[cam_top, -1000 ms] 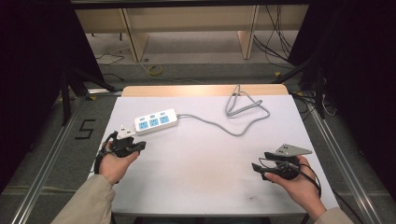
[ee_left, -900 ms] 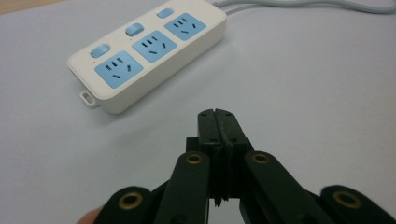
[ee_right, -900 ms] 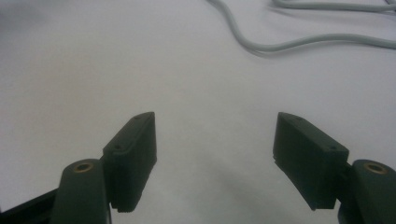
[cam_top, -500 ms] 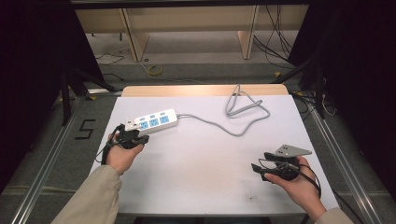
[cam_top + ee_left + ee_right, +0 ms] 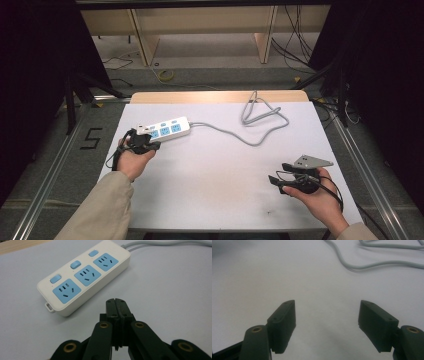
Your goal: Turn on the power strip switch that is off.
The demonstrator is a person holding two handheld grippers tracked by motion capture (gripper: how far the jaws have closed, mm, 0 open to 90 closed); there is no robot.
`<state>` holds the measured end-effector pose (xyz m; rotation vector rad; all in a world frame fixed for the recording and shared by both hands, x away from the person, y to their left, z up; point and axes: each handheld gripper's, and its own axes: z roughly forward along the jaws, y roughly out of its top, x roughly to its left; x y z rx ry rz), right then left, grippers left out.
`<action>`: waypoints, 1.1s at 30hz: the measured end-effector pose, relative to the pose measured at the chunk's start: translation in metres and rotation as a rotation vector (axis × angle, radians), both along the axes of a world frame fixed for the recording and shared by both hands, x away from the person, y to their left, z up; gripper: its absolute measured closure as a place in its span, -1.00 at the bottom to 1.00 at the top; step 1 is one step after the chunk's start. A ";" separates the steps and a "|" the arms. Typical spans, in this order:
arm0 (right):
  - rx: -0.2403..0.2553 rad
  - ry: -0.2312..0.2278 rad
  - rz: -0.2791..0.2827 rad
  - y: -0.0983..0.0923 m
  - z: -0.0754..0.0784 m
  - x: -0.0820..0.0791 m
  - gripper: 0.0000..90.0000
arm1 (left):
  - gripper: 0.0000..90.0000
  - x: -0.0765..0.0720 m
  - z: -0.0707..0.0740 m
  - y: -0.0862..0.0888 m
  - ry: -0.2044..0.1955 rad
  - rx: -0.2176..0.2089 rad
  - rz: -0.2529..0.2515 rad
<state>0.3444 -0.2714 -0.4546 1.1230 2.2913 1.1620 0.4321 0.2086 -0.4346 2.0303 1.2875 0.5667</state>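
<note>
Moved since one second earlier: left hand-held gripper (image 5: 145,145), carried forward from the near left of the table (image 5: 215,200) to just short of the power strip (image 5: 165,129); right hand-held gripper (image 5: 282,182) unchanged at near right.

Item: power strip, white rigid plastic, rounded oblong, three pale-blue sockets (image 5: 86,274) each with a blue rocker switch (image 5: 75,264). It lay at the far left of the table, long axis running left-near to right-far, its near-left end just beyond the left hand-held gripper's tips. Left hand clearly the nearer; right well apart.

Cord (image 5: 235,136): grey, smooth, flexible; it ran rightward from the strip's far end and gathered in a loose loop at far centre.

Left hand-held gripper: black jaws pressed together, holding nothing, pointed past the strip's near end.

Right hand-held gripper: jaws wide apart, empty, over bare surface.

Table: matte white sheet, faintly scuffed near the front edge; wooden strip along the far edge.
</note>
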 end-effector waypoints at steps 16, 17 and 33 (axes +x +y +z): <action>-0.002 -0.002 0.001 0.000 0.000 0.000 -0.32 | 1.00 0.011 0.001 -0.001 -0.002 0.002 0.017; -0.001 0.000 0.000 0.000 0.000 0.000 -0.32 | 1.00 0.012 0.000 -0.001 0.000 0.006 0.020; -0.008 0.002 0.006 0.000 0.000 -0.001 -0.32 | 1.00 0.028 -0.006 -0.001 0.020 0.021 0.037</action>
